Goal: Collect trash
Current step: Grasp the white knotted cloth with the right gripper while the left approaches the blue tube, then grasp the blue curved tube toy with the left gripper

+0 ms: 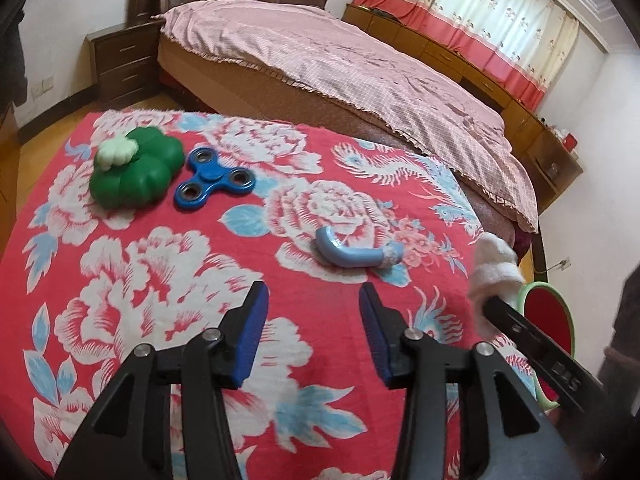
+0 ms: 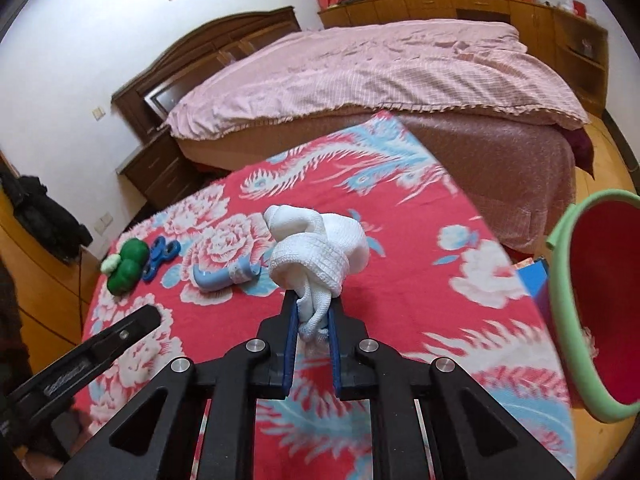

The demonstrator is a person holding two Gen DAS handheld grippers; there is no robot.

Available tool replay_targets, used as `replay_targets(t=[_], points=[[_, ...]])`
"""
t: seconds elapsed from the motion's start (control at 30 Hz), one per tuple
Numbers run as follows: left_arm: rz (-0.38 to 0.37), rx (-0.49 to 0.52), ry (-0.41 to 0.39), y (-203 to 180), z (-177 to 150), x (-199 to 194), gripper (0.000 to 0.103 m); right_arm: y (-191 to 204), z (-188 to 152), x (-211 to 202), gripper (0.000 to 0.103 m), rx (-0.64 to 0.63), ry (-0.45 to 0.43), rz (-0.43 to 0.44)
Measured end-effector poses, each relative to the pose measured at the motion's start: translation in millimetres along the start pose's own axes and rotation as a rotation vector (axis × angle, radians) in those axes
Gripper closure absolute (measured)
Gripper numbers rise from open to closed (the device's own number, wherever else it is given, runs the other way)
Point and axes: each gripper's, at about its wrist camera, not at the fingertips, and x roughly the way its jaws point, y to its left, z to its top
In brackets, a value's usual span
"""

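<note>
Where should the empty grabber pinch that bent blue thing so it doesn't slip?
Grip the bent blue piece across its straight middle, coming down from above with the left gripper. It lies flat on the cloth, and the middle looks narrower and straighter than the curved end or the wrapped end.

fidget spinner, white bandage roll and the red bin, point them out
fidget spinner (image 1: pixel 213 179), left wrist view, centre hub
white bandage roll (image 2: pixel 316 248), right wrist view, wrapped middle
red bin (image 2: pixel 560 280), right wrist view, green rim

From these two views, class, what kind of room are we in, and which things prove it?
Almost certainly a home bedroom: a bed with a wooden headboard, a nightstand beside it, and a curtained window.
</note>
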Motion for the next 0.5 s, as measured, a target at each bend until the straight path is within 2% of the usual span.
replay_targets(t=[0.13, 0.2, 0.5], points=[[-0.001, 0.033, 0.004, -14.1, 3.5, 5.7, 0.043, -14.6, -3.0, -20.0, 0.089, 0.026, -0.023, 0.002], [0.003, 0.048, 0.007, -20.4, 5.0, 9.1, 0.033, -22.5, -5.3, -29.1, 0.089, 0.041, -0.032, 0.004], [0.019, 0.142, 0.012, -49.5, 12.3, 40.1, 0.03, -53.5, -11.7, -50.3, 0.089, 0.103, -0.055, 0.004]])
